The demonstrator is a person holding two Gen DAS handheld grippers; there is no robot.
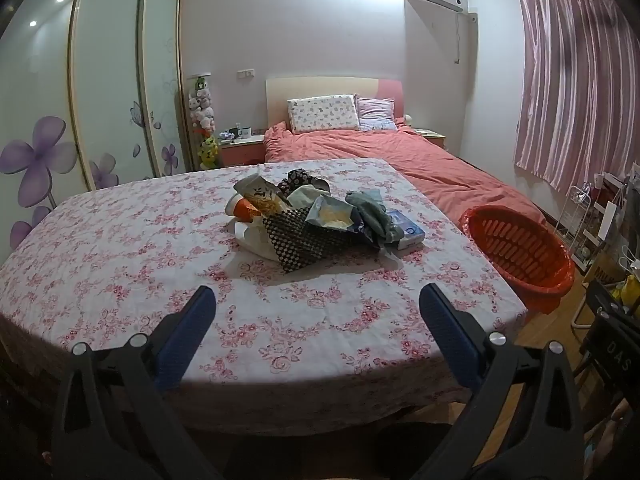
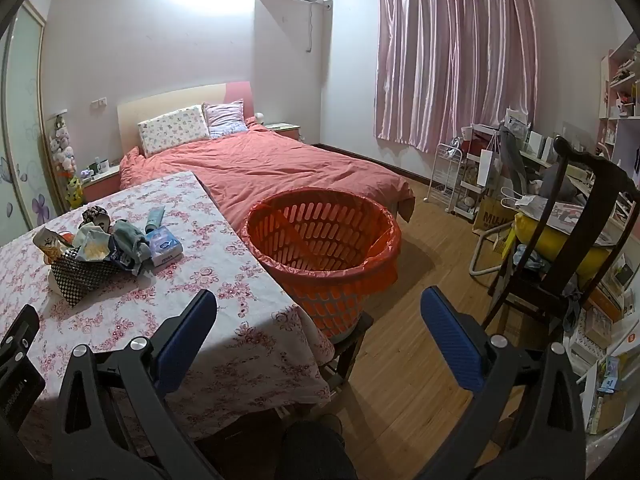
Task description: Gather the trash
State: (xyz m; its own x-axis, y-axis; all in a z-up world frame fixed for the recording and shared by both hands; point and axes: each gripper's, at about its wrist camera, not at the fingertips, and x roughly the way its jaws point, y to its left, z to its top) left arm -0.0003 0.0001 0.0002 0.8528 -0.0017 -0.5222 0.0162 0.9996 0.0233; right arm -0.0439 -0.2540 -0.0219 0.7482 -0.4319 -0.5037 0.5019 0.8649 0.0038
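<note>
Trash (image 1: 312,216) lies heaped near the middle of the surface (image 1: 120,272), which is draped in a pink floral cloth: crumpled wrappers, an orange-and-white cup, a black-and-white checkered bag (image 1: 300,240), grey-green fabric and a blue-and-white tissue pack (image 2: 166,246) at the heap's right edge. An orange slotted basket (image 2: 324,248), lined with an orange bag, stands just beside the surface's right edge on a low wooden stool; only the liner and the slotted wall show inside it. Both claws hover over the near edge, well apart from the heap: the left claw (image 1: 316,312) and the right claw (image 2: 318,316) each have their blue pads spread wide, nothing between them. Much of the heap is overlapped, so single pieces are hard to make out. A bed (image 2: 260,168) with a red quilt lies behind.
</note>
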